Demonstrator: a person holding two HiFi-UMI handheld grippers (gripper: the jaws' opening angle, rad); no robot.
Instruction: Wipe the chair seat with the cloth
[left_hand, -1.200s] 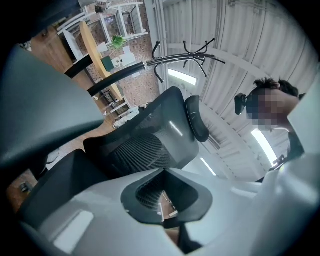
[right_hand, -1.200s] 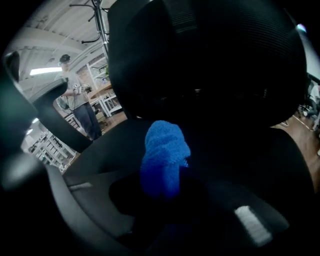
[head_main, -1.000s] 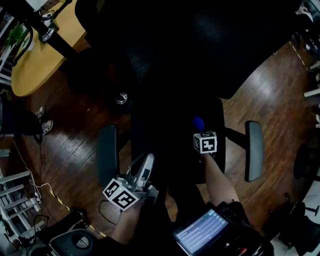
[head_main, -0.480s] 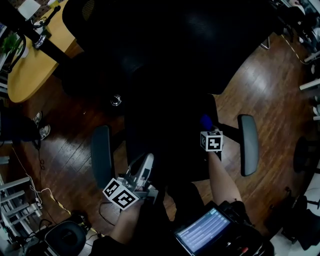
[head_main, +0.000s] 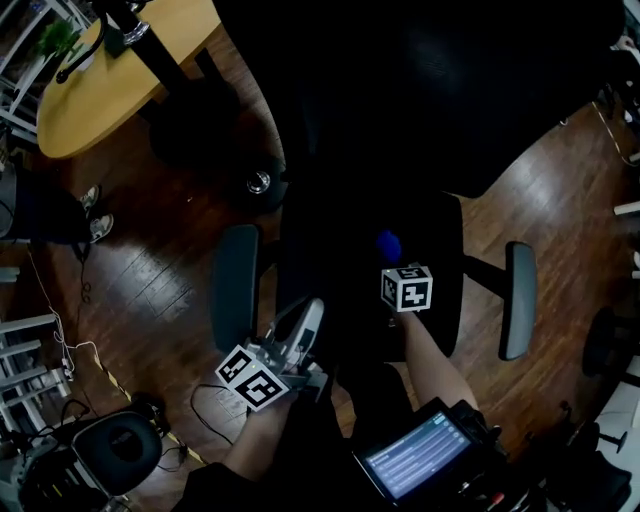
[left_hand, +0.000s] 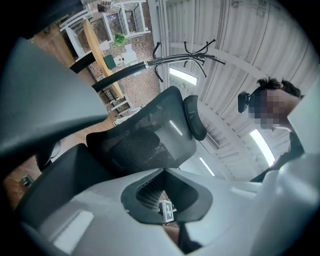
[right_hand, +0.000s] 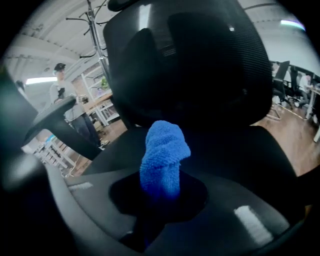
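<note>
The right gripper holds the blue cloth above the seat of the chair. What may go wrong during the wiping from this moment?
1. The cloth stands out of the right gripper as a narrow bunched roll, so probably only its tip would meet the seat, and the hard jaws might rub it.
2. The left gripper is shut on nothing, near the seat's front, so nothing steadies the chair; a firm push might turn it.

I see the chair seat (head_main: 330, 250) steeply from above through the head camera; the camera on the right gripper (head_main: 391, 256) sits low over this seat, facing the backrest (right_hand: 190, 65); the one on the left gripper (head_main: 312, 308) tilts upward at that backrest and the ceiling (left_hand: 225, 75).
</note>
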